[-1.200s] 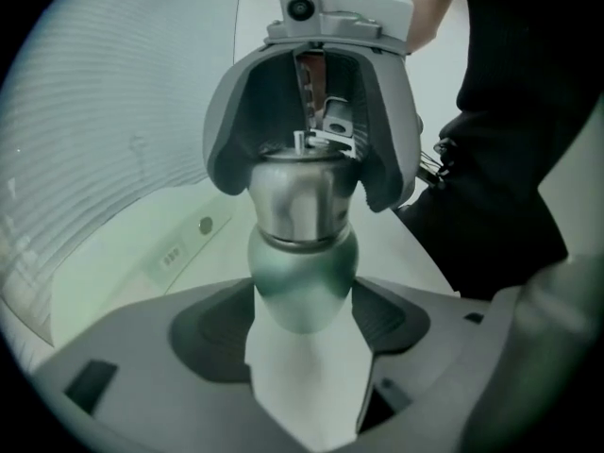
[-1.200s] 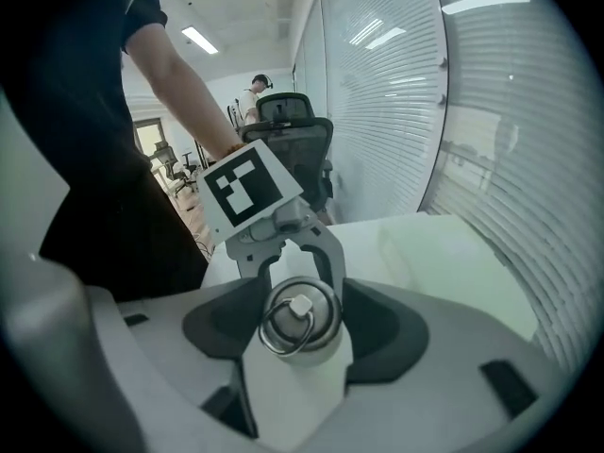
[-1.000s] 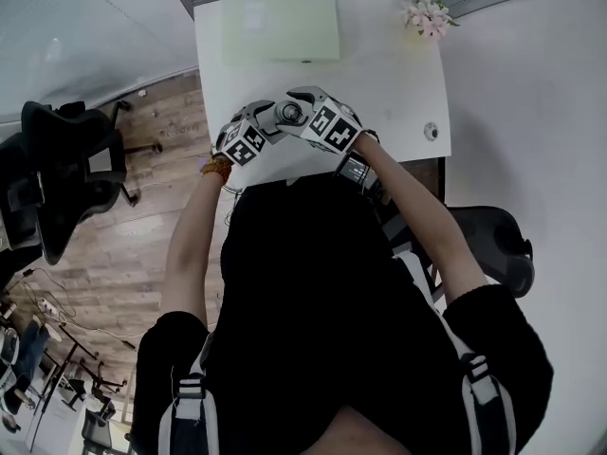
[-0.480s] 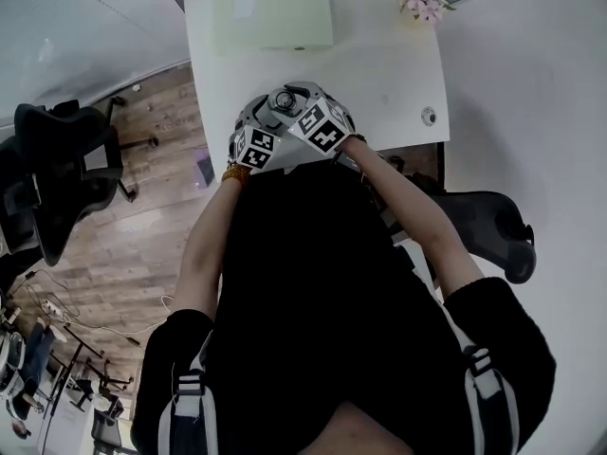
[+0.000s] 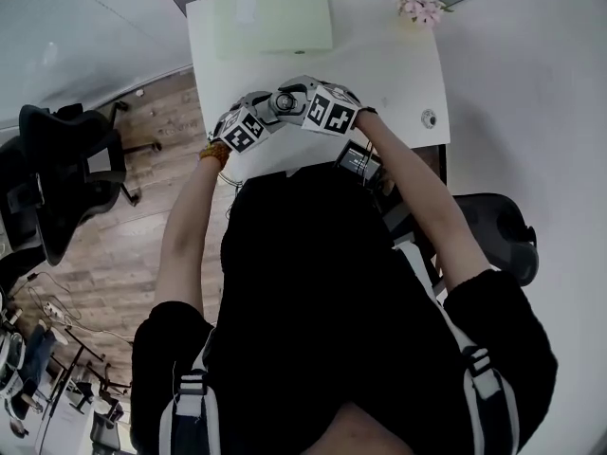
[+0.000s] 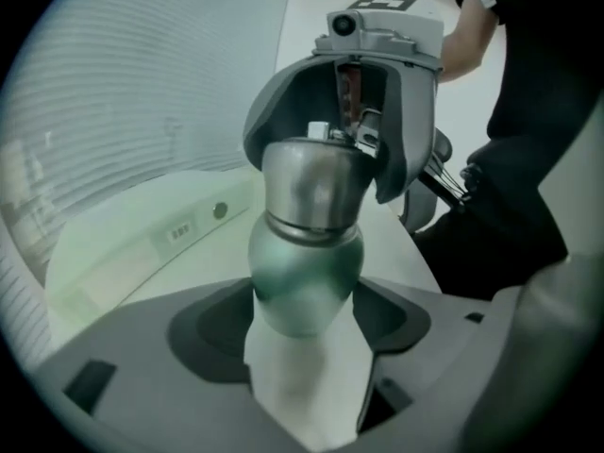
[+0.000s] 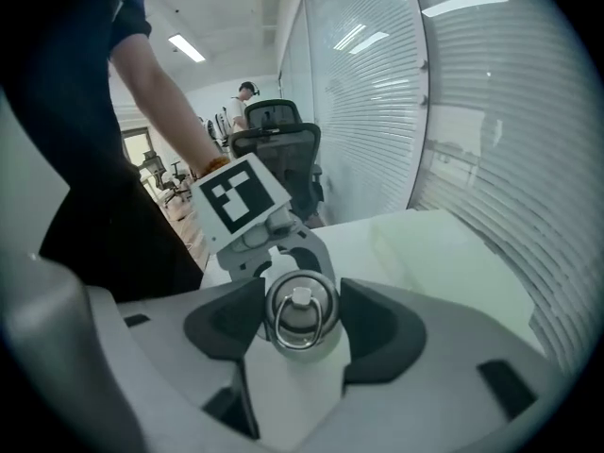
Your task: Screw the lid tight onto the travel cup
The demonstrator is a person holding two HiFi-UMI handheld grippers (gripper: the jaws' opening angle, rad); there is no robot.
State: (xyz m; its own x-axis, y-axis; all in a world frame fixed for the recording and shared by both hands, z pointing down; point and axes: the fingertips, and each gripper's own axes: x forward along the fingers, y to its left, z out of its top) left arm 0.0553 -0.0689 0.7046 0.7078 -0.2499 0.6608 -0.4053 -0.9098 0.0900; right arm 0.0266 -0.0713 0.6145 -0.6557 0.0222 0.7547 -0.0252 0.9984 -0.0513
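- Your left gripper (image 6: 307,321) is clamped round the green body of the travel cup (image 6: 304,267), which looks to be held up in the air, not standing on anything
- Your right gripper (image 7: 302,333) meets the cup at its top end. Its jaws have just been closing and they pinch the steel lid (image 7: 300,310), whose ring handle faces that gripper's camera
- The lid sits on the cup's mouth with only a thin seam where steel meets green, so I judge the thread caught and at least partly wound. The last tightening turns look yet to be made
- How tight it is, you cannot read here: the threads are hidden inside the lid, and in the head view the two marker cubes cover nearly all of the cup
- Below and beyond the cup lies the white table (image 5: 398,64). Farther from the cup is a pale green mat (image 5: 272,19), and farthest from it some pink flowers (image 5: 422,3), too small to make out in detail
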